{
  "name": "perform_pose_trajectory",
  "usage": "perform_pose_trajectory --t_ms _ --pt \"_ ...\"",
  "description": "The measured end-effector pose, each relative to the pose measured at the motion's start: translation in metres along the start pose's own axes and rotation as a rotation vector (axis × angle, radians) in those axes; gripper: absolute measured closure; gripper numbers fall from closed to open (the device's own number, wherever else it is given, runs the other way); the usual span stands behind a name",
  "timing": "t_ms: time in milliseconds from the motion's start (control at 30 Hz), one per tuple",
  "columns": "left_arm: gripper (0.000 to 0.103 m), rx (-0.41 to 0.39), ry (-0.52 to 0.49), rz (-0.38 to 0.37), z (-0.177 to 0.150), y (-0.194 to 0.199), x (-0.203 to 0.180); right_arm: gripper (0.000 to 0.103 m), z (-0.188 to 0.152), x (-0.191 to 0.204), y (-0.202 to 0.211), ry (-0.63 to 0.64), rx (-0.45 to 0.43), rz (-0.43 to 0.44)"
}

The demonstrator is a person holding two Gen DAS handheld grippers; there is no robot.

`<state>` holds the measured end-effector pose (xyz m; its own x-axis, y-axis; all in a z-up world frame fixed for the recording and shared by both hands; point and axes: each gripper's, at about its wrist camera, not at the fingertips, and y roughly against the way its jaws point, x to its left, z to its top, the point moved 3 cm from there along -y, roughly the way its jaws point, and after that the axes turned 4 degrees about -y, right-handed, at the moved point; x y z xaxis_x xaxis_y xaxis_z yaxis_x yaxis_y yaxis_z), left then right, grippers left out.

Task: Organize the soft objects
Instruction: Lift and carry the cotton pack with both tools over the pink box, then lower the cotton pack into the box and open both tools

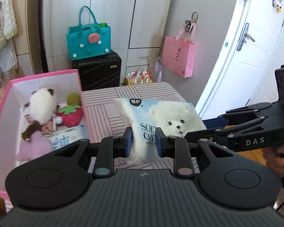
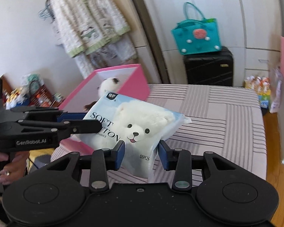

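Note:
A pale blue soft-cotton tissue pack [image 1: 161, 121] with a white bear picture is held off the striped table [image 1: 108, 102]. My left gripper [image 1: 144, 141] is shut on its near left edge. My right gripper [image 2: 141, 155] is shut on its lower right end, and the pack [image 2: 134, 124] hangs tilted in that view. A pink box [image 1: 1, 117] stands to the left, holding a white plush cat [image 1: 41, 104], a strawberry plush [image 1: 71, 115], a pink plush and another tissue pack [image 1: 66, 138]. The box [image 2: 130, 83] also shows in the right wrist view behind the pack.
A black suitcase [image 1: 100, 70] with a teal felt bag [image 1: 88, 37] on it stands beyond the table. A pink paper bag [image 1: 179, 56] hangs on the wardrobe. A white door [image 1: 251, 43] is at the right. Clothes [image 2: 89, 22] hang at the left wall.

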<state>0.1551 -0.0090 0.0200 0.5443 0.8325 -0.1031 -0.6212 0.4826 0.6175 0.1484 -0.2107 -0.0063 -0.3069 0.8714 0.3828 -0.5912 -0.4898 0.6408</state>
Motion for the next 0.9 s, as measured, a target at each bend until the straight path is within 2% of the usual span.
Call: perform_pose_trajectory --t_ms 167,300,567,633,733,900 --pt "0.079 -0.002 0.015 0.025 -0.003 0.025 0.015 0.058 0.006 0.028 -0.002 0.083 0.024 0.031" --pt "0.078 -0.02 0.011 0.076 -0.005 0.046 0.028 0.058 0.014 0.051 -0.006 0.156 0.027 0.061" --pt "0.078 -0.085 0.061 0.165 -0.006 0.07 0.065 0.059 0.042 0.093 -0.028 0.267 -0.032 0.091" --pt "0.078 -0.103 0.092 0.18 -0.006 0.071 0.079 0.069 0.049 0.102 -0.038 0.31 -0.064 0.077" --pt "0.078 -0.097 0.132 0.207 -0.007 0.062 0.102 0.078 0.06 0.108 -0.057 0.337 -0.077 0.077" --pt "0.077 -0.025 0.183 0.241 -0.014 0.034 0.136 0.079 0.07 0.112 -0.101 0.322 -0.005 0.084"
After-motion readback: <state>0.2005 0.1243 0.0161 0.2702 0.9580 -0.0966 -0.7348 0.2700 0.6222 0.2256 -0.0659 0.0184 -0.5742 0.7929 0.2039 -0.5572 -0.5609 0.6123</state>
